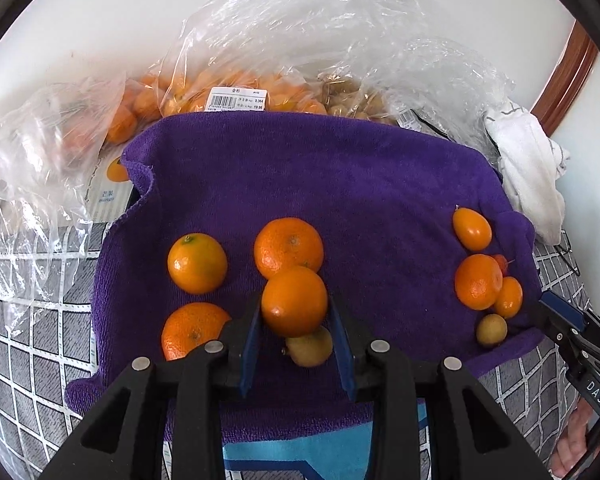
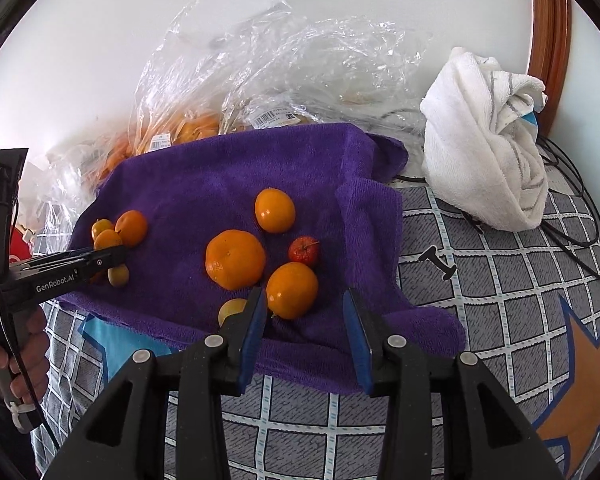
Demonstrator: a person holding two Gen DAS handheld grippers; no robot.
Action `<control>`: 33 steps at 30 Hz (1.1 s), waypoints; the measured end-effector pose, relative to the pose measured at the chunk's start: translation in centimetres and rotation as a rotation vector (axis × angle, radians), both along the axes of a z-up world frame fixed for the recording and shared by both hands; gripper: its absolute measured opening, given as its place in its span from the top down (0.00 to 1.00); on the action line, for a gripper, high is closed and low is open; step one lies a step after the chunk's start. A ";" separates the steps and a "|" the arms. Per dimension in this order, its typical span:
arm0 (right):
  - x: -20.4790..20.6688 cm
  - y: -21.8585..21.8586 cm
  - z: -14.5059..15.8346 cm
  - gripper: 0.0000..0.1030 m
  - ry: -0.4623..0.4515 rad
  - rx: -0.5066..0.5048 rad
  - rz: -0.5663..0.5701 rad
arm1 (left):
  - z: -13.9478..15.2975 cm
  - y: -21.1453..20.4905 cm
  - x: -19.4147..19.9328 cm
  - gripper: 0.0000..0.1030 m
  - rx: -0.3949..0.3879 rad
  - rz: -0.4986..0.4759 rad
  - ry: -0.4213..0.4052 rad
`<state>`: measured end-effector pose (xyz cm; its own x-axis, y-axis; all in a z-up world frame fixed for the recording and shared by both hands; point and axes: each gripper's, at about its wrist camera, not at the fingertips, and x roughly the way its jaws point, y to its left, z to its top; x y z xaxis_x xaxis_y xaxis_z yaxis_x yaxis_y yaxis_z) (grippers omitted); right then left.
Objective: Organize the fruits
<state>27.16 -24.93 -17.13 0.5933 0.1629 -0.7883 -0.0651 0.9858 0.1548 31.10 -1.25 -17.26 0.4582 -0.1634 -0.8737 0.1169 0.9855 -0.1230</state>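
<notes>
A purple towel (image 1: 300,176) lies on the patterned bed and carries loose fruit. My left gripper (image 1: 295,312) is shut on an orange (image 1: 294,300) and holds it just above the towel, over a small yellow-green fruit (image 1: 310,346). Three more oranges (image 1: 197,263) lie around it at the left. A second cluster of oranges, kumquats and a small red fruit (image 1: 480,280) lies at the right. My right gripper (image 2: 305,312) is open and empty at the towel's near edge (image 2: 300,360), next to an orange (image 2: 292,290) and a small red fruit (image 2: 303,250).
Clear plastic bags of oranges and brown fruit (image 1: 260,92) crowd the towel's far edge against the white wall. A rolled white towel (image 2: 488,140) and black cables lie to the right. A white box (image 1: 108,192) sits at the left. A grey checked sheet (image 2: 500,300) surrounds everything.
</notes>
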 end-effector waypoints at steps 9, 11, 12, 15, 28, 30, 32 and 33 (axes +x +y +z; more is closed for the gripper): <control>-0.1 0.2 0.3 0.61 0.019 -0.016 -0.007 | 1.2 -0.4 -1.2 0.47 0.001 -0.005 -0.020; -0.4 0.3 0.6 0.61 0.022 -0.012 -0.011 | 1.5 -0.4 -1.8 0.47 0.003 -0.012 -0.022; -0.6 0.3 0.8 0.61 0.026 -0.005 -0.013 | 1.8 -0.4 -2.2 0.46 0.006 -0.014 -0.025; -1.6 0.2 1.6 0.61 0.035 0.016 -0.034 | 2.7 -0.3 -3.6 0.43 0.012 -0.012 -0.041; -9.8 0.5 8.2 0.61 -0.044 -0.019 -0.075 | 8.8 0.8 -13.3 0.28 0.029 0.028 -0.167; -11.3 0.5 9.5 0.45 -0.071 -0.034 -0.083 | 10.0 0.9 -15.3 0.26 0.028 0.033 -0.199; -13.1 0.7 10.8 0.33 -0.120 -0.045 -0.085 | 11.0 1.0 -16.9 0.21 0.032 0.044 -0.232; -14.3 0.9 11.7 0.30 -0.152 -0.060 -0.087 | 11.7 1.1 -17.8 0.20 0.031 0.050 -0.250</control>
